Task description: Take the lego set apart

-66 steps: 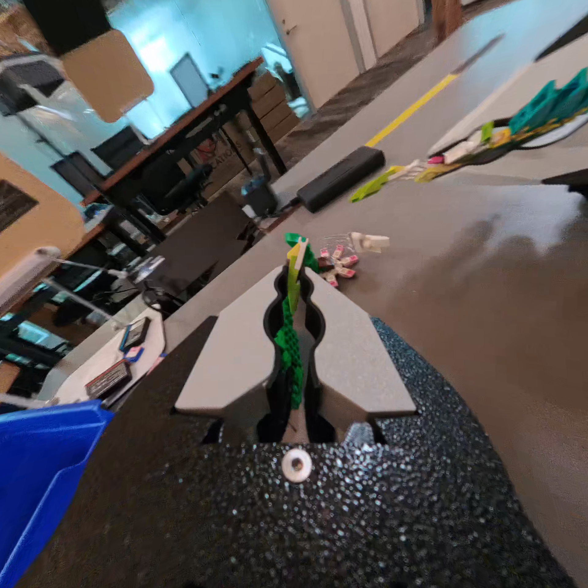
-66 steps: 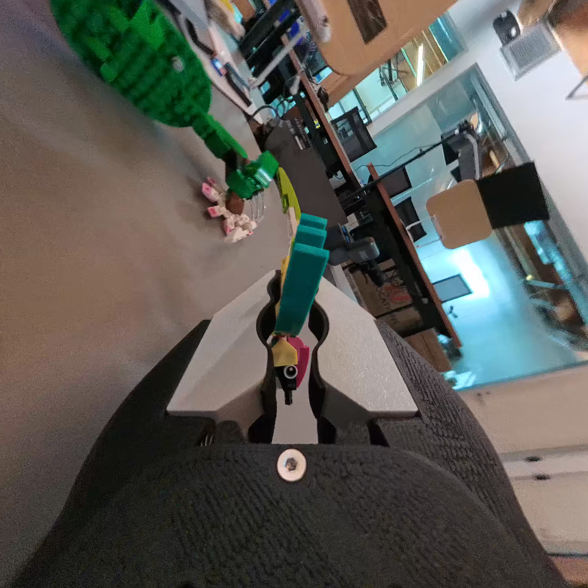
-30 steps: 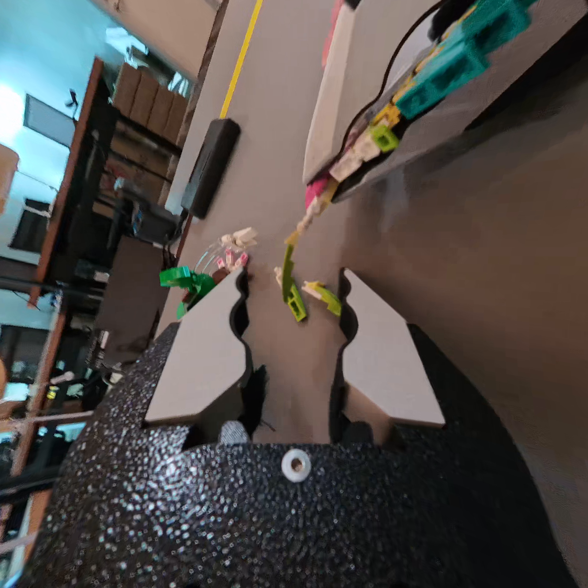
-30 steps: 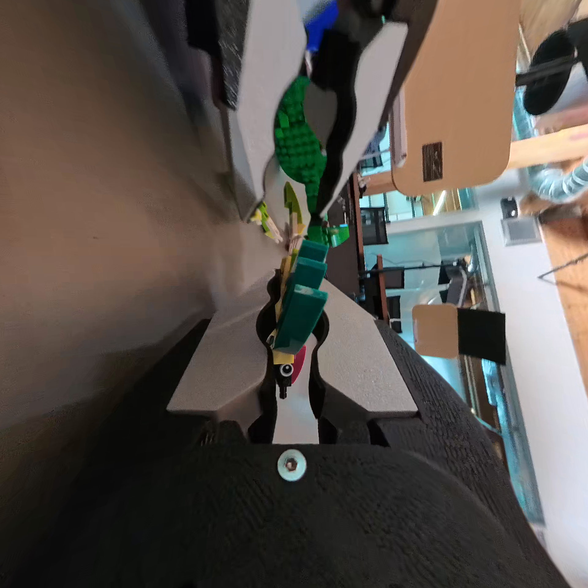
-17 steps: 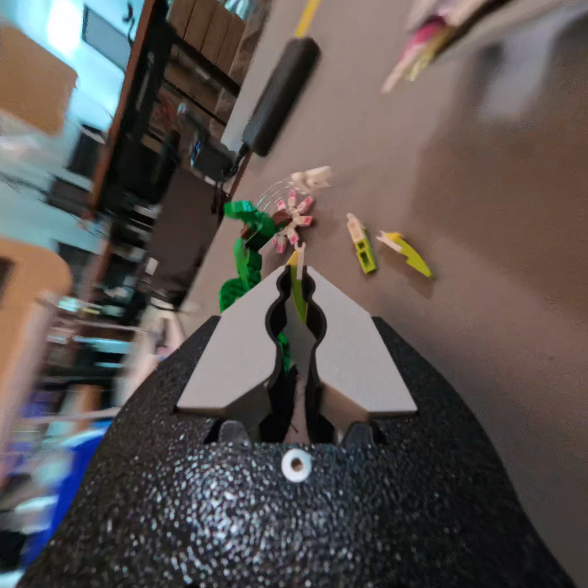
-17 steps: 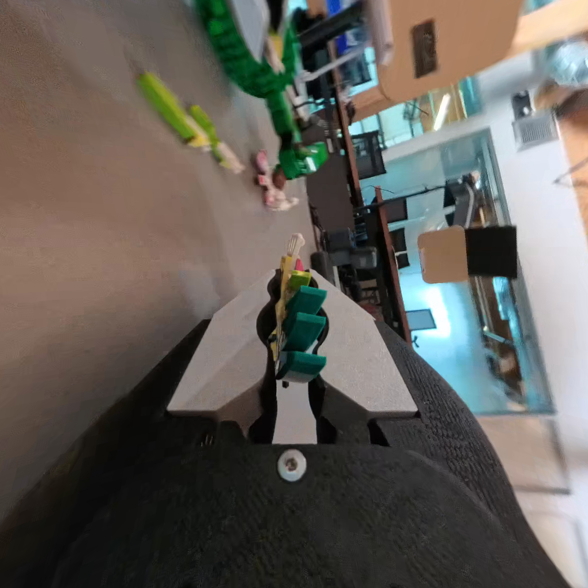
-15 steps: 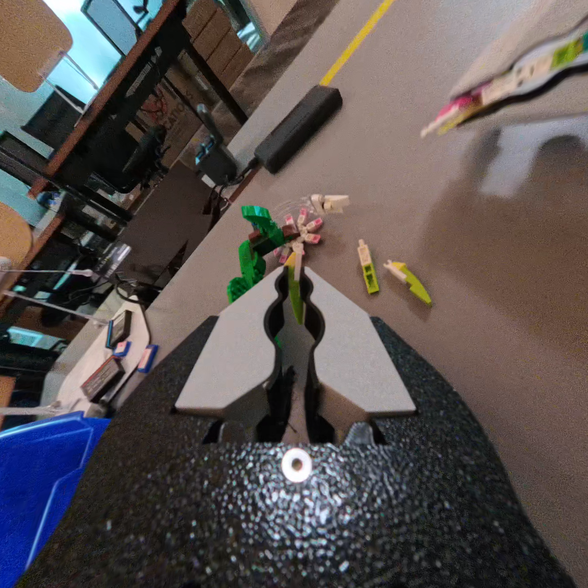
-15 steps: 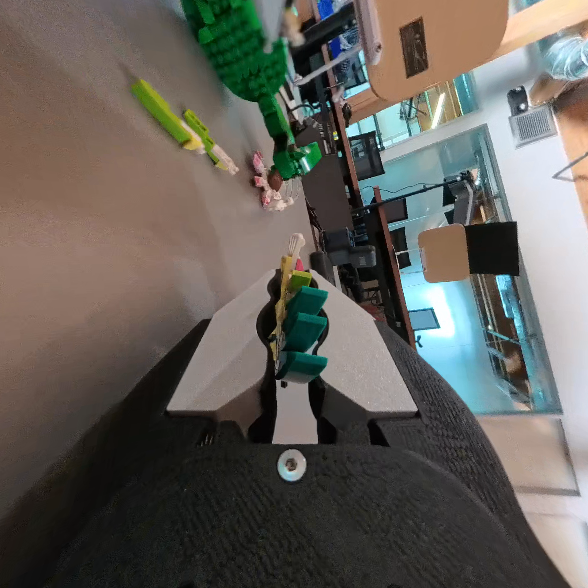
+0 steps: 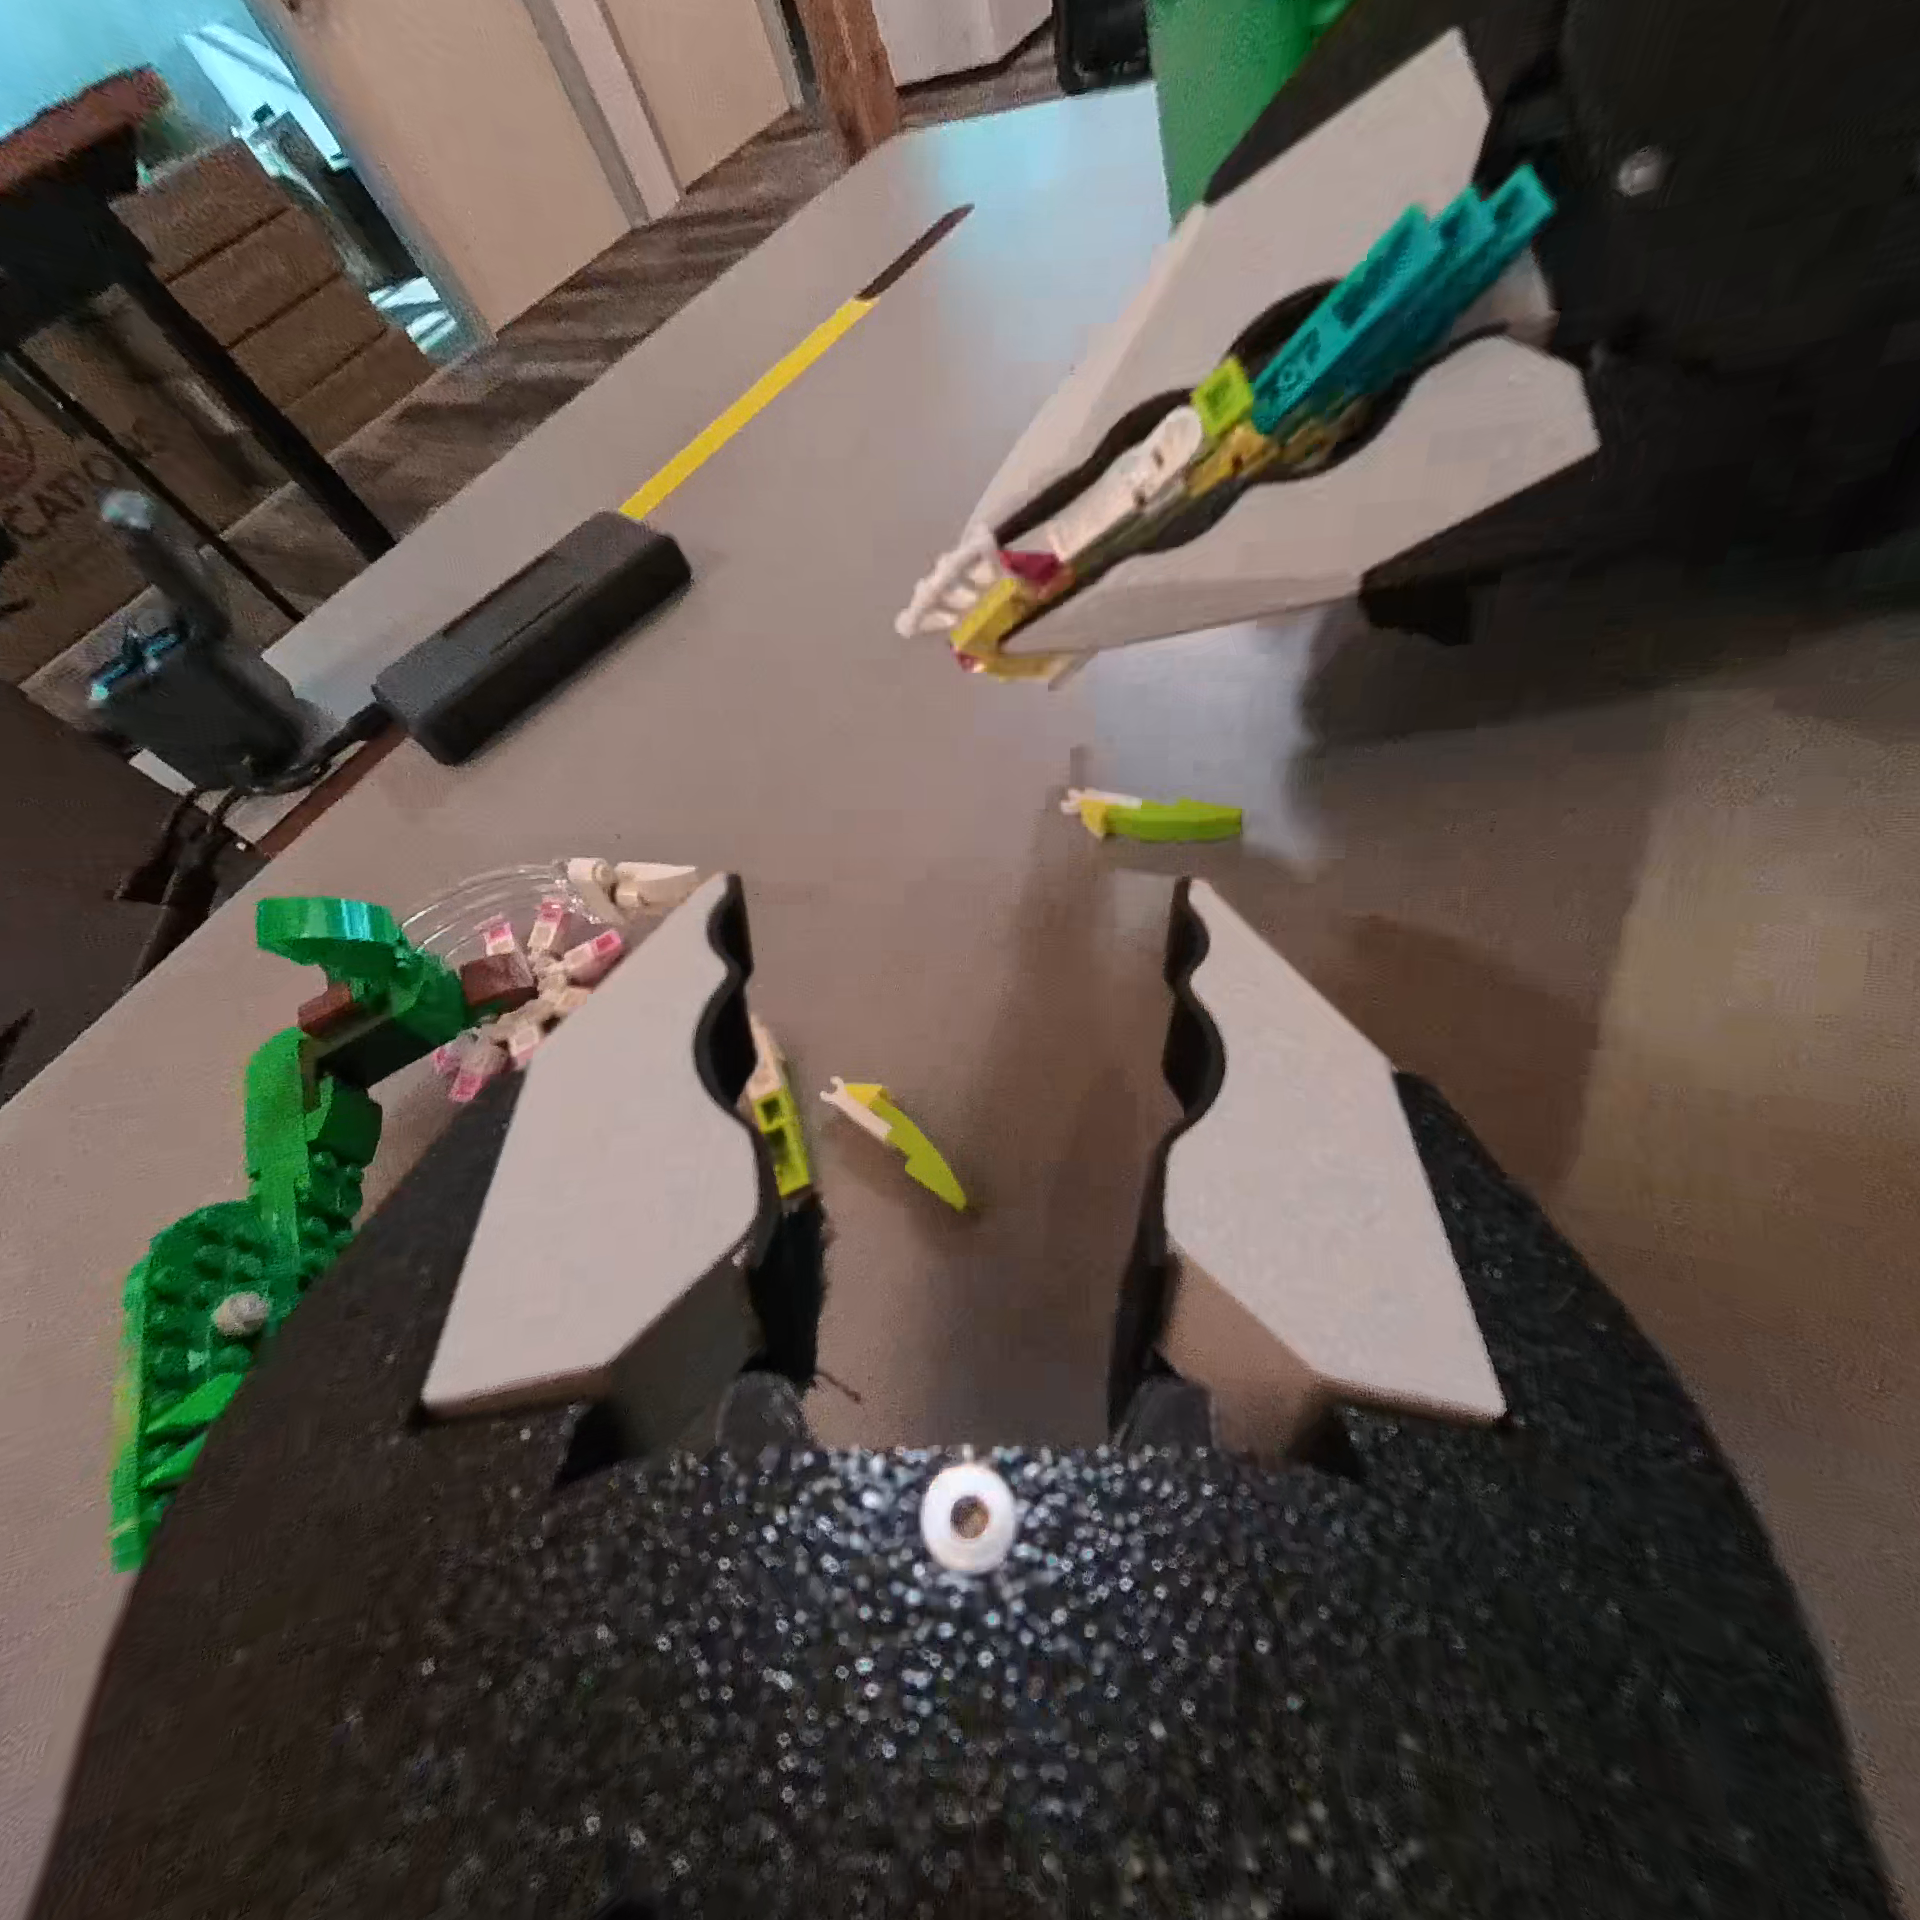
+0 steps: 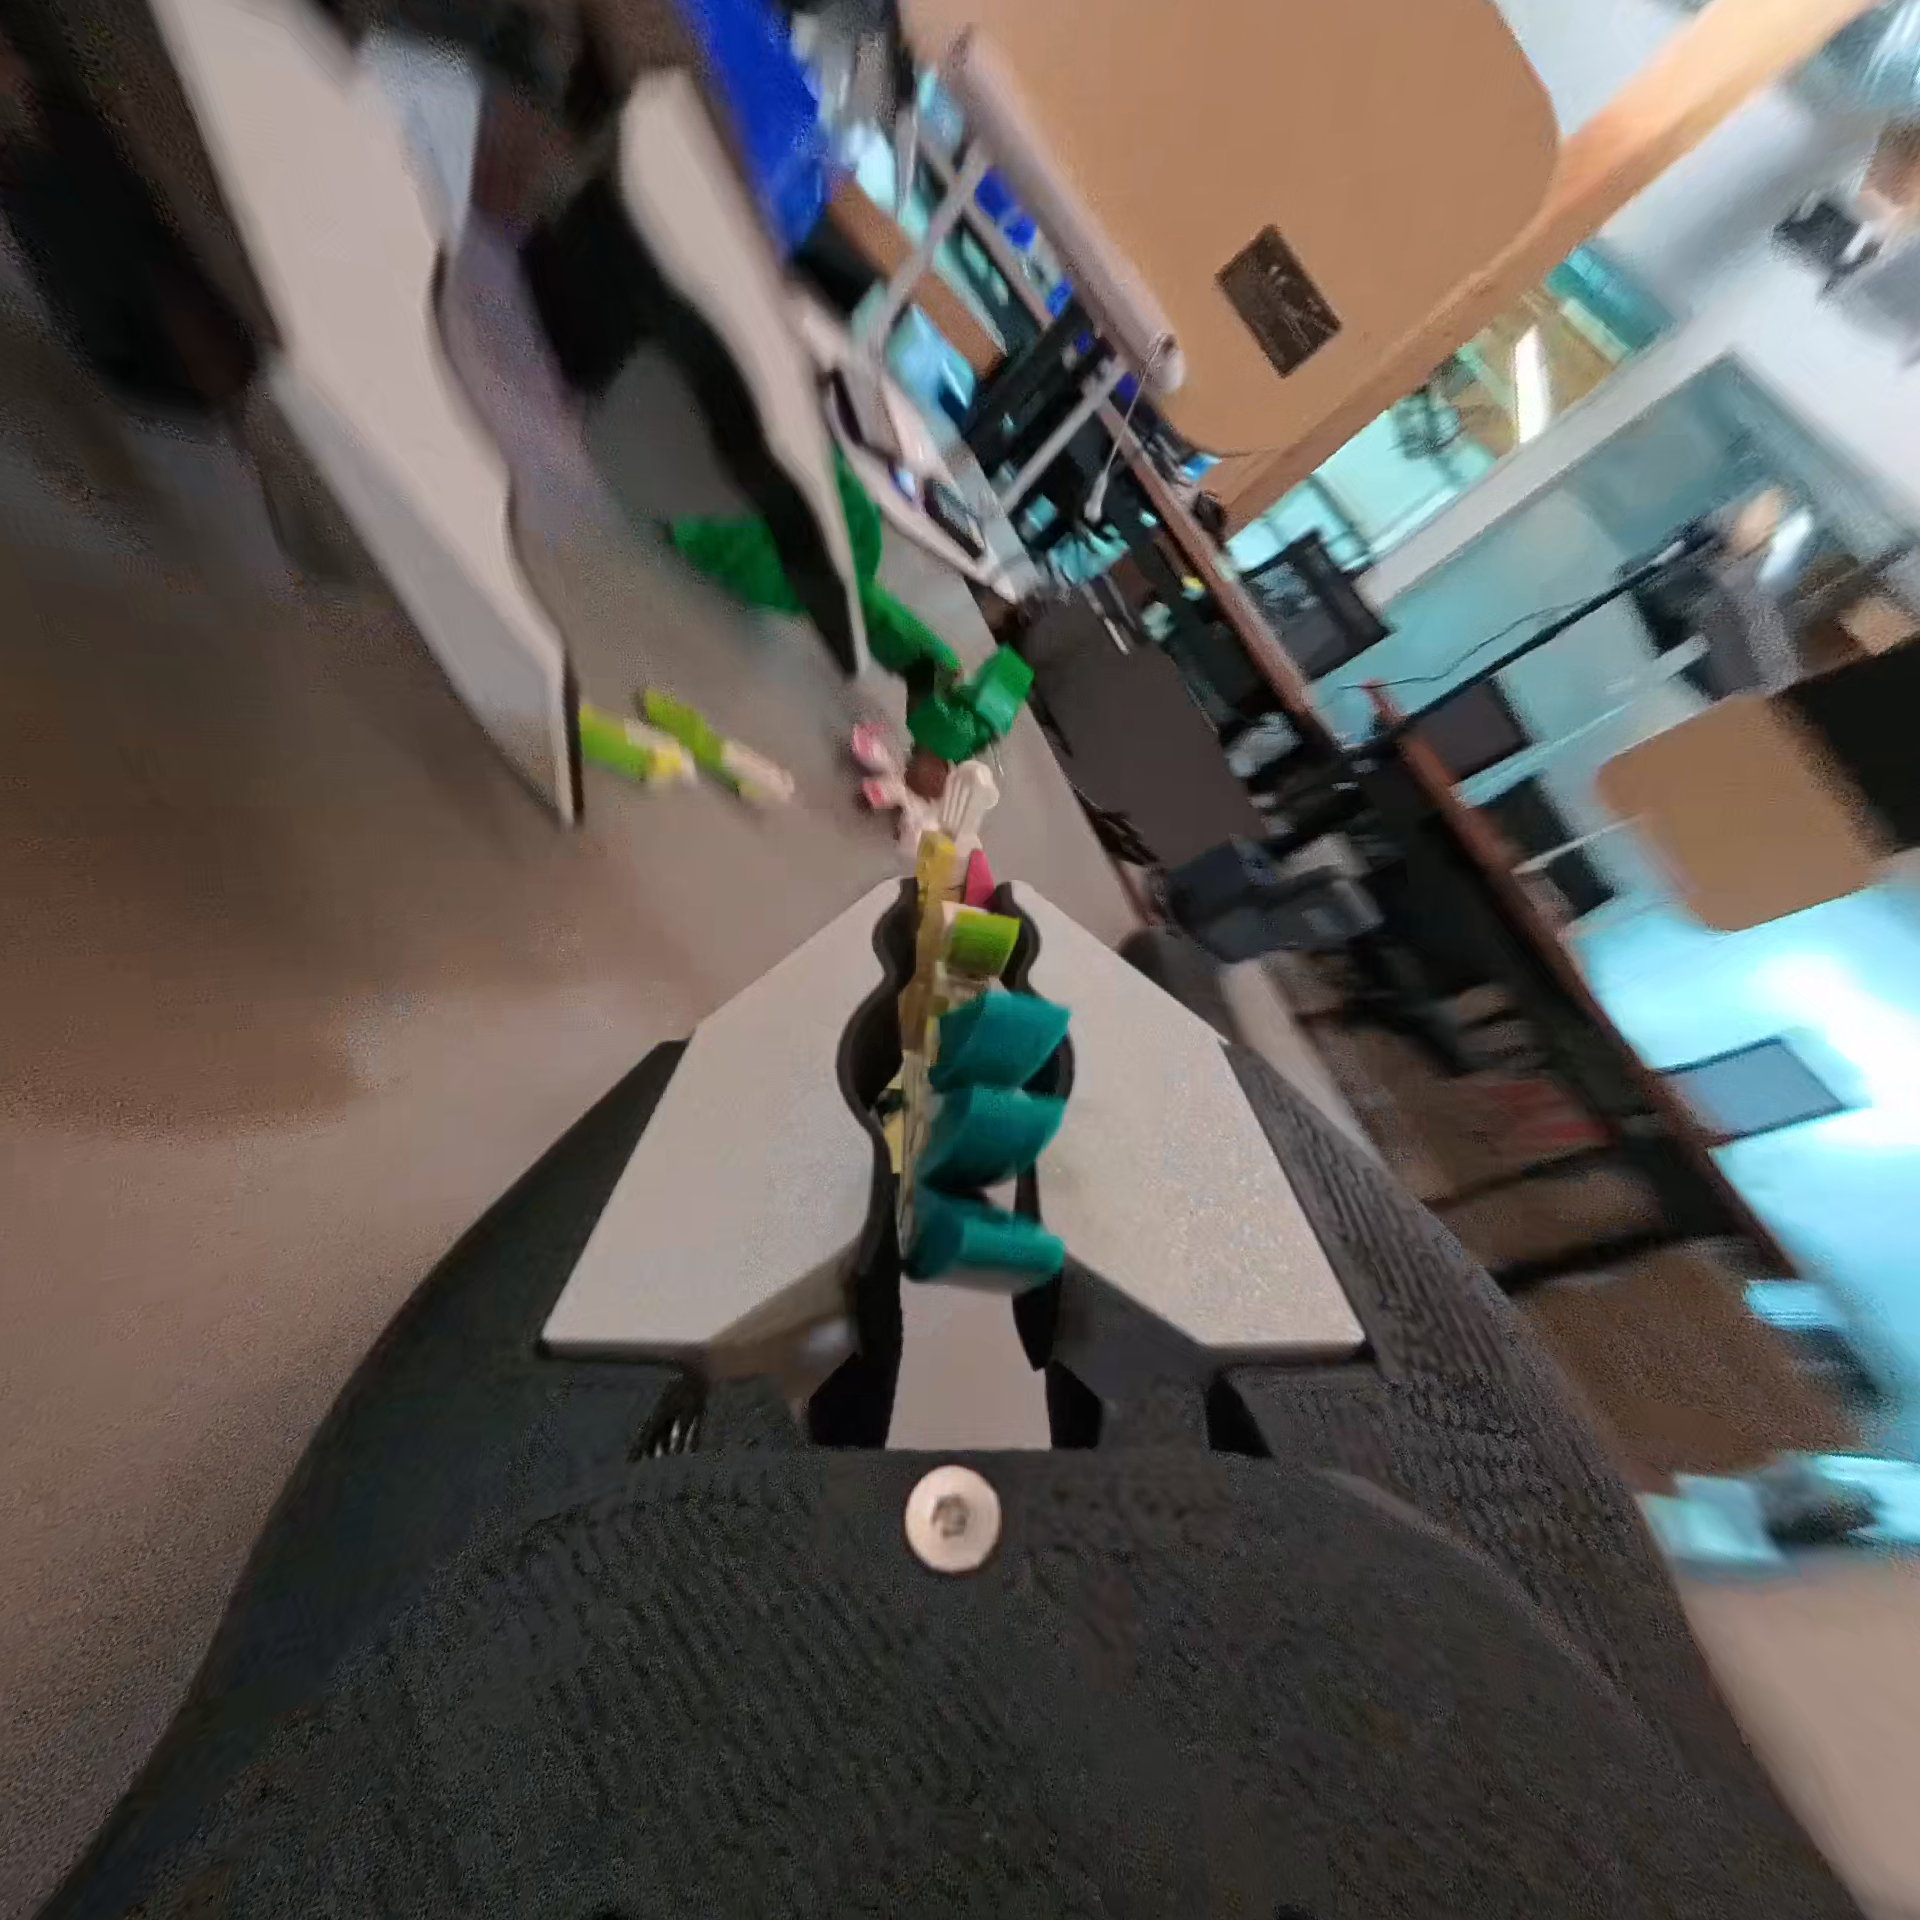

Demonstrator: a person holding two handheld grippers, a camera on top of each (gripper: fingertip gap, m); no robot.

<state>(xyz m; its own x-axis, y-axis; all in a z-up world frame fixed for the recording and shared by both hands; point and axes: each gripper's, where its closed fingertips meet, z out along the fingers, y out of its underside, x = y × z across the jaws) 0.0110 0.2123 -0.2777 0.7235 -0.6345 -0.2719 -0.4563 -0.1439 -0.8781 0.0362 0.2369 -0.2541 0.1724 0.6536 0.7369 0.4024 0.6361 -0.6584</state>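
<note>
My left gripper [image 9: 956, 894] is open and empty, low over the grey table [image 9: 935, 582]. Two lime pieces [image 9: 902, 1143] lie on the table between its fingers, one partly hidden by the left finger [image 9: 623, 1122]. A third lime piece [image 9: 1164, 819] lies farther ahead. The green leafy lego part [image 9: 301, 1060] lies left of the gripper, beside small pink and white pieces [image 9: 540, 966]. My right gripper [image 10: 956, 894] is shut on the teal and yellow lego assembly [image 10: 987, 1091]. It also shows in the left wrist view [image 9: 1351, 312], raised at the upper right.
A black power brick [image 9: 530, 634] lies at the table's far left edge, and a yellow tape strip [image 9: 748, 405] runs beyond it. Desks and chairs stand past the edge. The right wrist view is blurred; it shows the left gripper [image 10: 416, 416] and lime pieces [image 10: 665, 748].
My left gripper was shut on a lime piece half a second ago; now it is open and a third lime piece lies on the table. The right gripper keeps its hold and has come closer.
</note>
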